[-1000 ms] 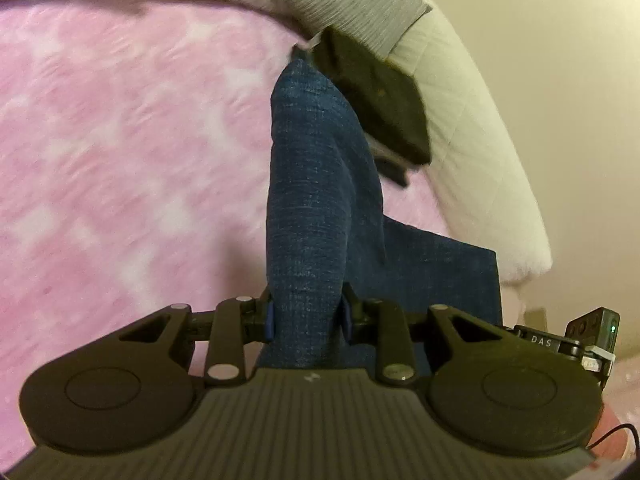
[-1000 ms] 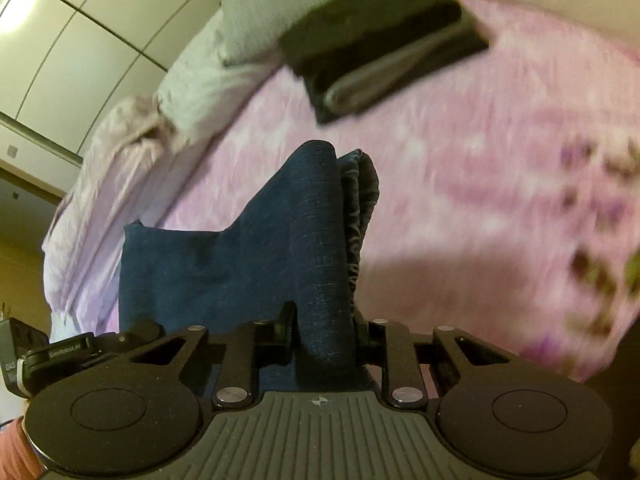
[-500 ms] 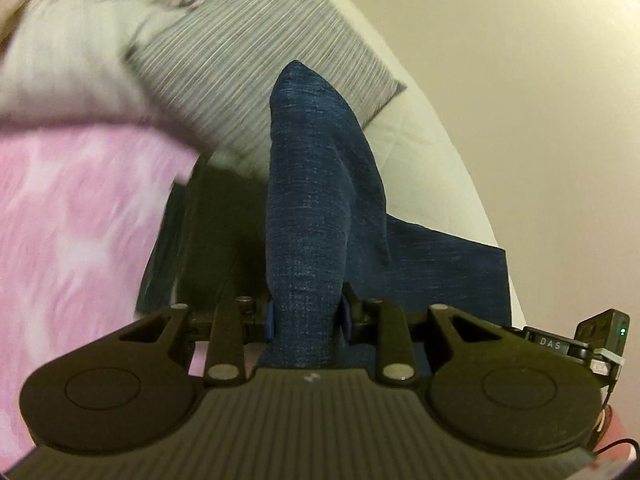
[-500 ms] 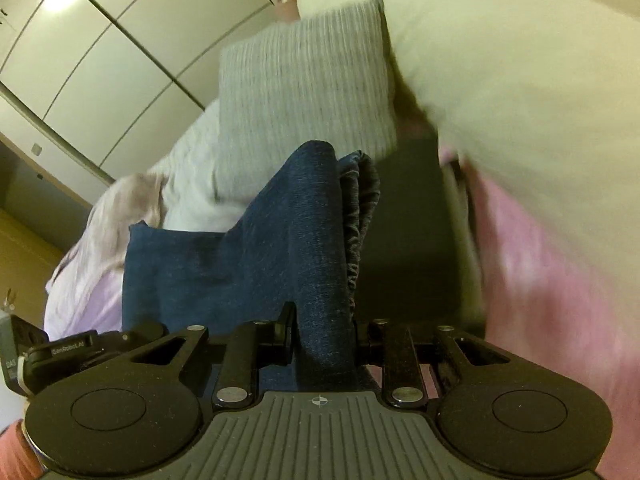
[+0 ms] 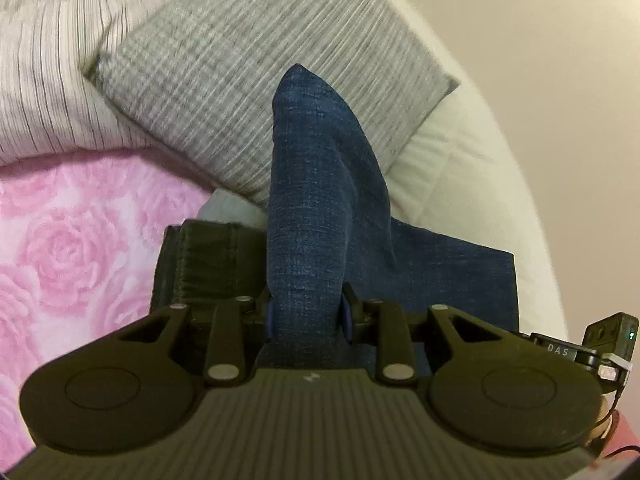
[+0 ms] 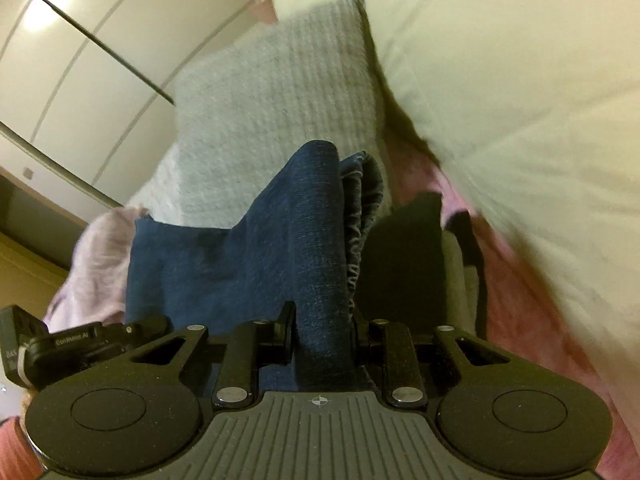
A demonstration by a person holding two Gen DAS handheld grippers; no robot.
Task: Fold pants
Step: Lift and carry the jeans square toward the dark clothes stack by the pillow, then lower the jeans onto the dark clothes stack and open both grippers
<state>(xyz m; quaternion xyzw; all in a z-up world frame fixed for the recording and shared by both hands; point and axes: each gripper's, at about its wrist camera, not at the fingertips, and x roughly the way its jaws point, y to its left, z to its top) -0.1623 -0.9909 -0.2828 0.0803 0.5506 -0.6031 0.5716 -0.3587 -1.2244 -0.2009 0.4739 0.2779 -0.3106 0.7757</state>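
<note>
We are holding the folded blue denim pants (image 5: 320, 208) between both grippers, one at each end of the bundle. Our left gripper (image 5: 307, 316) is pinching a thick fold of the denim, its fingers (image 5: 269, 314) pressed against the cloth on either side. Our right gripper (image 6: 322, 332) is doing the same at the other end, its fingers (image 6: 287, 326) clamped on a rolled edge where we are seeing several layers and a frayed hem. In each wrist view the other gripper is showing at the far lower corner, beyond the flat stretch of denim.

The pants are hanging in our grip above a dark folded garment (image 5: 200, 264) that is lying on the bed, and in the right wrist view that dark stack (image 6: 408, 256) is sitting just to the right of the denim. We cannot tell whether the denim is touching it. The pink rose-patterned bed cover (image 5: 68, 256) is spreading out to the left. Beyond the pants a grey ribbed pillow (image 5: 256, 80) is leaning against a cream quilted pillow (image 5: 460, 168), with a striped pale cloth (image 5: 48, 72) beside them. In the right wrist view, white cupboard doors (image 6: 80, 64) are rising behind the bed.
</note>
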